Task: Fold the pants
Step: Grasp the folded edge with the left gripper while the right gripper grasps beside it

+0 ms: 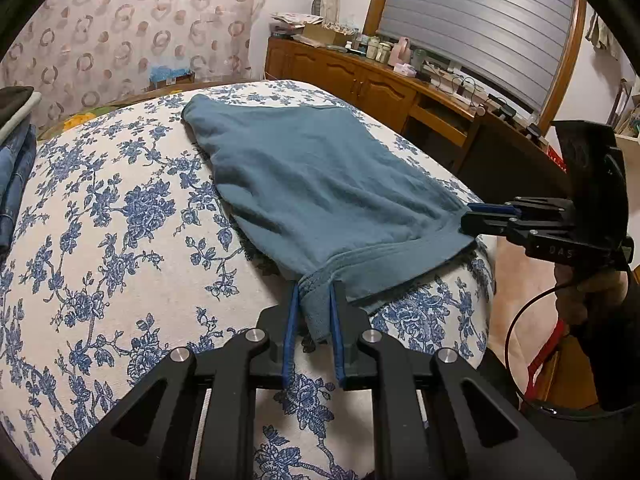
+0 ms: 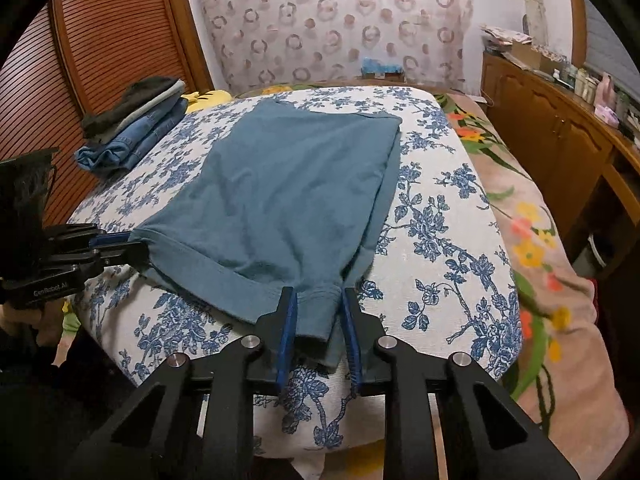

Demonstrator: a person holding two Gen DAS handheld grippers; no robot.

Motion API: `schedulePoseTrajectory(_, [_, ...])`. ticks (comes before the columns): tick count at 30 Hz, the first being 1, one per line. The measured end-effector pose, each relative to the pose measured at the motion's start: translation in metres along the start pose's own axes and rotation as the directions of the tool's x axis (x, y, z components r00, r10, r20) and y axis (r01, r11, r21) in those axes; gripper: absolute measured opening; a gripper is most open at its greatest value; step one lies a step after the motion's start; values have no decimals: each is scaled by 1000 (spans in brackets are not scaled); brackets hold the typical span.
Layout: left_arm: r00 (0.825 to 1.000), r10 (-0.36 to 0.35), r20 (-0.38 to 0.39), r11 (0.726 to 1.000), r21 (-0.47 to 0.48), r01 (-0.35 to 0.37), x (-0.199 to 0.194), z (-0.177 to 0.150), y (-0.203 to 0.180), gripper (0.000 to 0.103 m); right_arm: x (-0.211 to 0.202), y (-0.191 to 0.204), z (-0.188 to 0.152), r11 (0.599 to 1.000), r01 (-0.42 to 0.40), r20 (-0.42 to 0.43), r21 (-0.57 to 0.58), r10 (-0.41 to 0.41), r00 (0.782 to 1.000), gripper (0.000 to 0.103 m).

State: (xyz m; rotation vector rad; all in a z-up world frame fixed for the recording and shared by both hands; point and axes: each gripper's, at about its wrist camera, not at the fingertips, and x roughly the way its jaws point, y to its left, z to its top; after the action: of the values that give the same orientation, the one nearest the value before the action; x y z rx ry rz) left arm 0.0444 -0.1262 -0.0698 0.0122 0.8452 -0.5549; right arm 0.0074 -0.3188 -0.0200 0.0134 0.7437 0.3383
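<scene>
Teal pants [image 1: 320, 184] lie spread on a blue-floral cover, also in the right wrist view [image 2: 288, 200]. My left gripper [image 1: 314, 292] is shut on one near corner of the pants' band; it shows in the right wrist view [image 2: 124, 246] at the left. My right gripper [image 2: 316, 296] is shut on the other near corner; it shows in the left wrist view [image 1: 472, 218] at the right. The near edge is stretched between both grippers, slightly lifted.
The floral cover [image 2: 440, 240] lies on a bed. Folded jeans and dark clothes [image 2: 132, 124] are stacked at the far left. A wooden cabinet [image 1: 360, 80] with clutter stands to the right. A slatted wooden door [image 2: 100, 40] is at the left.
</scene>
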Motion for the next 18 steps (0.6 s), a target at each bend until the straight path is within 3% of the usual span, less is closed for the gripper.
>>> schedulePoseTrajectory(11, [1000,14,-22,1000,-8,-15,9,-5,1,16,1,10,-7,997,65,-1,-29,-65,998,21])
schedulePoseTrajectory(18, [1000,12,-24,1000,-11,-12,10,-7,2,16,9,5,-5,996,84,-7,14,-83,996,36])
